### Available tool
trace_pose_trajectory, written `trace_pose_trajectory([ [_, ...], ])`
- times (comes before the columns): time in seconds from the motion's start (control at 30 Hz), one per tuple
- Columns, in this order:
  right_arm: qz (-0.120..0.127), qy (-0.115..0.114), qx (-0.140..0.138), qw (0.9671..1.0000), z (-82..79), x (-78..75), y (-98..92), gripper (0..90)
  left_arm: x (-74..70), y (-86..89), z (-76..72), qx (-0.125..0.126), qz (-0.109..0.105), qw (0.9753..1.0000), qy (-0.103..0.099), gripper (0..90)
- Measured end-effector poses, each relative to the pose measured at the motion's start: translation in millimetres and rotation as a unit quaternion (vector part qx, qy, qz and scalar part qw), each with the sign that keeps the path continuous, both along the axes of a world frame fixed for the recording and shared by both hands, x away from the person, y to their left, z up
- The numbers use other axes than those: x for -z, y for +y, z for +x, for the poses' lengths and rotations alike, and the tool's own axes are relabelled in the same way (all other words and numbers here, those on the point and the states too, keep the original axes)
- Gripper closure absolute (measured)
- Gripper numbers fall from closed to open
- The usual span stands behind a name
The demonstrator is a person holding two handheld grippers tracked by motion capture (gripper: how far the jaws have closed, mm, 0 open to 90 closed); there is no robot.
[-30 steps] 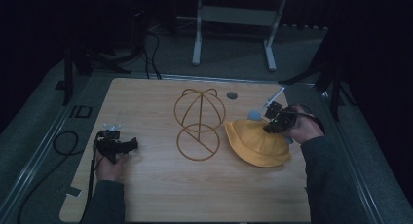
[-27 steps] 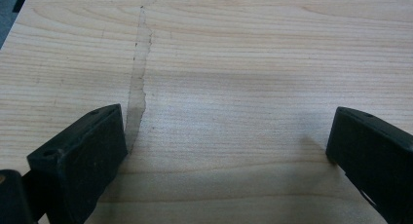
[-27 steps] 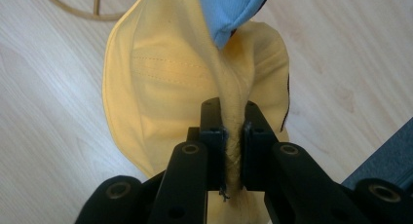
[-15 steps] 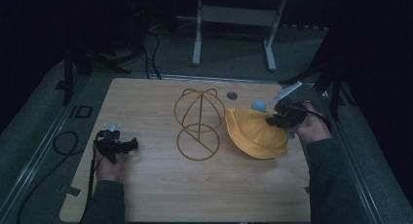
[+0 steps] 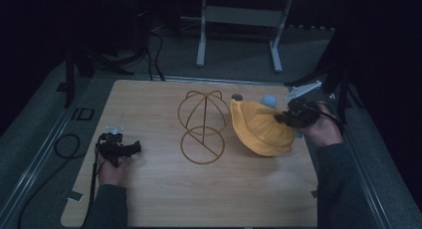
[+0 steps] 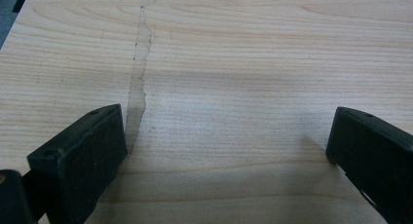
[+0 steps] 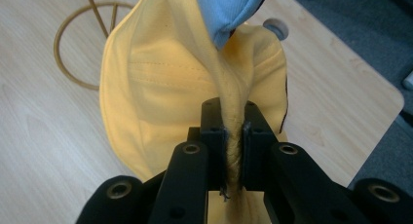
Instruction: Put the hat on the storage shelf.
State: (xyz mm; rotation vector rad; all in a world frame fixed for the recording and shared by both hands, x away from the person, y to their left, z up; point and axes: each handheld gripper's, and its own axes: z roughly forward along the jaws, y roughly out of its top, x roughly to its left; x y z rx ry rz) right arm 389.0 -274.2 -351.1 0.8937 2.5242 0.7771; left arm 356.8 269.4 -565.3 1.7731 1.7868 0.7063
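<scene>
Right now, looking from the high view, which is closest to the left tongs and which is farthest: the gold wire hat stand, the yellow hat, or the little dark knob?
1. Gold wire hat stand, mid-table.
2. Yellow fabric hat, right side, pinched by the right tongs.
3. Small dark round knob, at the far edge.

Measured from the left tongs.

Overhead forward-down on table [image 5: 164,199]; gripper views close, the right perhaps sharing the wire stand [image 7: 78,44].

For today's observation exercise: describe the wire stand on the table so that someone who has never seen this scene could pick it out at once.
Start with the pale wooden table and look to its middle. There the wire stand rises, just left of the yellow hat pinched in the right hand-held gripper. It is the one see-through thing there: thin golden wire bent into a dome-shaped cage above a flat ring base.
</scene>
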Motion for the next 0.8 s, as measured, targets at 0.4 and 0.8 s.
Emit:
trace_pose_trajectory([
  [0.4, 0.042, -0.024, 0.002, 0.9988, -6.4, -11.7, -7.9, 83.4, 0.0, 0.0, 0.0, 0.0, 0.0, 1.0, 0.0, 1.1],
  [0.8, 0.082, -0.041, -0.012, 0.9958, -11.8, -23.1, -8.5, 83.4, 0.0, 0.0, 0.0, 0.0, 0.0, 1.0, 0.0, 1.1],
])
